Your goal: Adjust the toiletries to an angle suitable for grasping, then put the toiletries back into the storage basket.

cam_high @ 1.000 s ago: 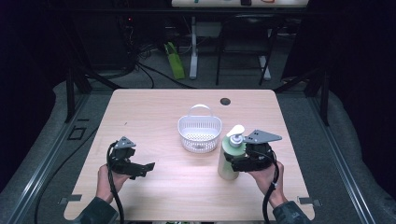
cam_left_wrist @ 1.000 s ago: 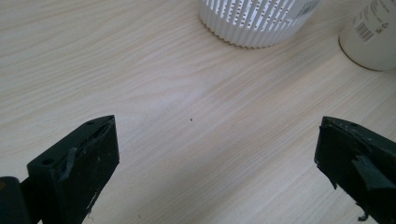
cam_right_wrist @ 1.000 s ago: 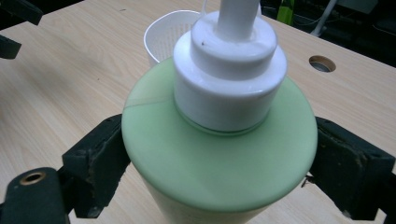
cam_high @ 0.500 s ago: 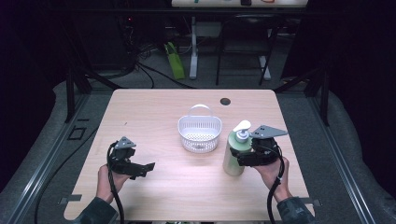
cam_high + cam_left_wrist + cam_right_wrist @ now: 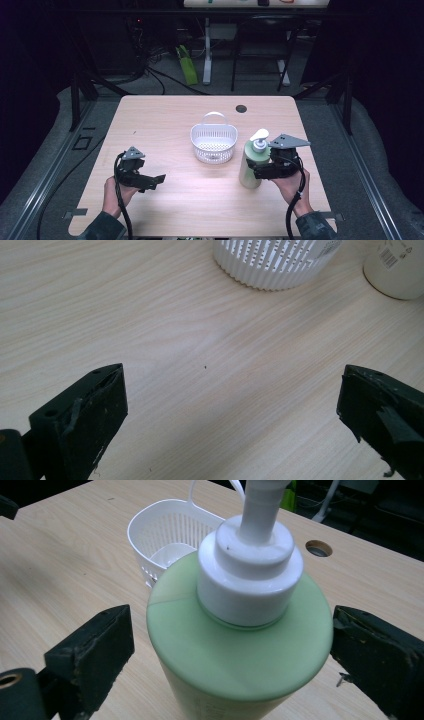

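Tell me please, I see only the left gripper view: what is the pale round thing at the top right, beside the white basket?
Observer: It is the base of a green pump bottle, standing upright on the table.
Operator: Does the right gripper hold it?
Observer: No. The bottle is between the jaws of the right gripper, but they have just been opening, and one jaw shows a gap.
Operator: Is something inside the basket?
Observer: From above, the basket looks empty.
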The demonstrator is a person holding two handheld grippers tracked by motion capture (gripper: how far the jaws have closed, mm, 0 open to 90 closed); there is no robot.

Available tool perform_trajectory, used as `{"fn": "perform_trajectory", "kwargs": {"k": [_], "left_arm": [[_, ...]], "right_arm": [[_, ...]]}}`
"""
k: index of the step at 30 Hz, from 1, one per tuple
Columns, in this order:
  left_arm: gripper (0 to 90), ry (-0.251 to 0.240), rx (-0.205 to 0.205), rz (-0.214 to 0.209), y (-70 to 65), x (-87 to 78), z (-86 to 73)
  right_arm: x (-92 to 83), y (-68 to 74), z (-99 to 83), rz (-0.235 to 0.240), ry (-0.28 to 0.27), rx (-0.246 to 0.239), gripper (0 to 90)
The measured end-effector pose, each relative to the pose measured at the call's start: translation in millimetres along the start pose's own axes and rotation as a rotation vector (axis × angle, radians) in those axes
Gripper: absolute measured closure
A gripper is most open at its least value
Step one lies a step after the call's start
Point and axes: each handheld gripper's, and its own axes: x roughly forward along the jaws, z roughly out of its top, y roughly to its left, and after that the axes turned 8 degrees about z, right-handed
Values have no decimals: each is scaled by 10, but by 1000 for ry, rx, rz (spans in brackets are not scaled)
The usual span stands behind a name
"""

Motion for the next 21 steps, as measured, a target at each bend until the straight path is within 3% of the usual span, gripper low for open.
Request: {"fn": "perform_trajectory", "kwargs": {"k": [21], "left_arm": [[0, -1, -4, -5, -2, 1, -2]], "right_arm": [[-83, 24, 51, -28, -47, 8, 21]]}}
